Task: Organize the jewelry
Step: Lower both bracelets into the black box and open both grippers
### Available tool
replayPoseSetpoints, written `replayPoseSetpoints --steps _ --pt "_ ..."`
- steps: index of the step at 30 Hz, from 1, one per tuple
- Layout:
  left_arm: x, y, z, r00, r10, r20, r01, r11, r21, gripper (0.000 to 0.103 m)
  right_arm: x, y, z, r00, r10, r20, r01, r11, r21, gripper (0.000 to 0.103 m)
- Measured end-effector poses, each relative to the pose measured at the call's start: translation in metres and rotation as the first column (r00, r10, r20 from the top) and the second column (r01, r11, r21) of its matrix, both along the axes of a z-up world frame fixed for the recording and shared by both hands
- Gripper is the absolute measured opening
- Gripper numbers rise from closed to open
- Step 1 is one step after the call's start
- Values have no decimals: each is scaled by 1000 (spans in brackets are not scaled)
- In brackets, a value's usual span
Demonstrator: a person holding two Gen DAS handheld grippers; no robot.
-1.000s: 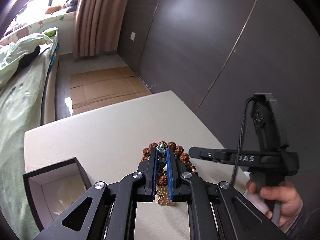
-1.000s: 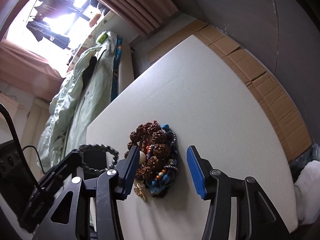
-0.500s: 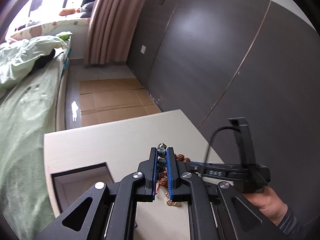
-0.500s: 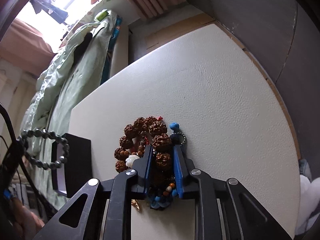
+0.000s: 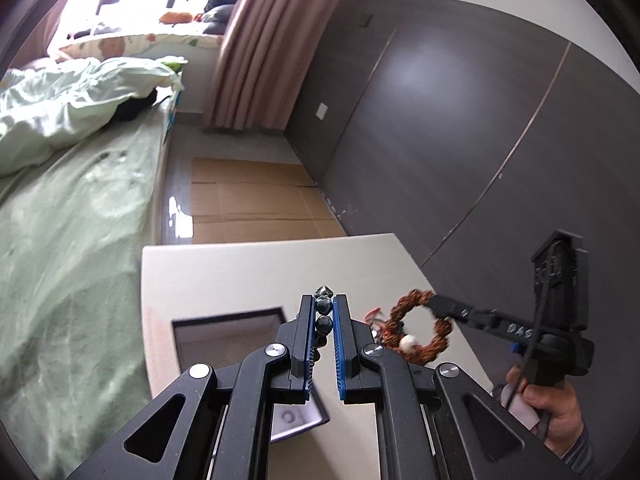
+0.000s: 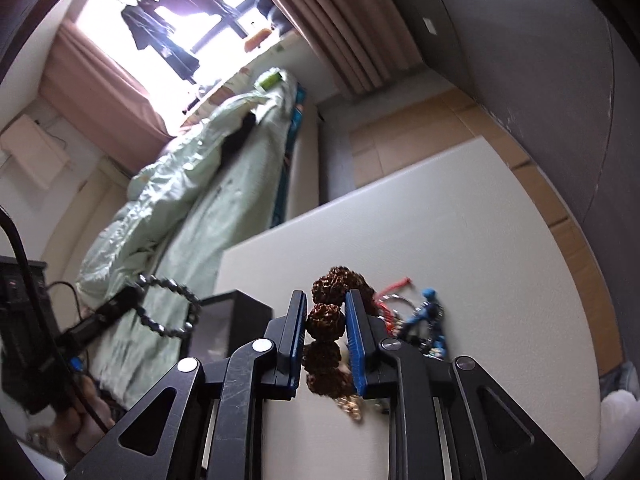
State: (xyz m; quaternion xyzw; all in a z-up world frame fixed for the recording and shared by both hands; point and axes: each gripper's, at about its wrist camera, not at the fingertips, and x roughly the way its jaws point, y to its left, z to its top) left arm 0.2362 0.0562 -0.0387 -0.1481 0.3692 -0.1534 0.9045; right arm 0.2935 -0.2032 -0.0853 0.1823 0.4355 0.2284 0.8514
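My left gripper [image 5: 324,308] is shut on a dark grey bead bracelet [image 5: 323,322] and holds it in the air over the open black jewelry box [image 5: 228,332]. The same bracelet hangs as a ring in the right wrist view [image 6: 168,308], beside the box [image 6: 232,320]. My right gripper [image 6: 326,300] is shut on a brown rough-bead bracelet [image 6: 326,320], lifted above the table; it shows as a ring in the left wrist view [image 5: 420,328]. A pile of blue, red and gold jewelry [image 6: 420,328] lies on the white table [image 6: 460,240].
A bed with green bedding [image 5: 60,200] runs along the table's left side. Dark wardrobe panels [image 5: 460,140] stand to the right. Cardboard sheets [image 5: 248,200] cover the floor beyond the table. A white card [image 5: 296,420] lies under my left gripper.
My right gripper has lifted the brown bracelet off the pile. My left gripper has carried the dark bracelet higher and left, over the box.
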Motion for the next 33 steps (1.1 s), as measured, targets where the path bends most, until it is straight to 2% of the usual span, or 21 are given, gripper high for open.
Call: replayPoseSetpoints --steps 8,10,11,12,14,24,30,33 --pt "-4 16 -19 995 39 -87 -41 999 -22 10 -12 21 13 998 27 63 -31 997 63 21" --pt "-2 21 -20 993 44 -111 -49 998 -45 14 -14 28 14 997 41 70 -46 996 76 21" --pt "-3 24 -20 992 51 -115 -57 997 -52 27 -15 32 15 996 50 76 -56 995 82 21" --pt "-3 27 -20 992 62 -113 -68 996 -54 46 -17 35 16 995 57 82 -64 994 87 21" --pt "-10 34 -16 991 102 -85 -107 993 -57 62 -20 43 19 992 80 99 -90 991 100 21" --pt "-27 64 -8 978 200 -58 -204 977 -65 62 -28 89 23 969 195 151 -219 962 161 21" --pt "-29 74 -6 974 219 -55 -223 971 -83 62 -23 118 17 957 262 125 -285 932 226 21" --pt "-29 76 -6 974 221 -57 -225 971 -76 62 -20 132 11 947 312 80 -322 915 244 22"
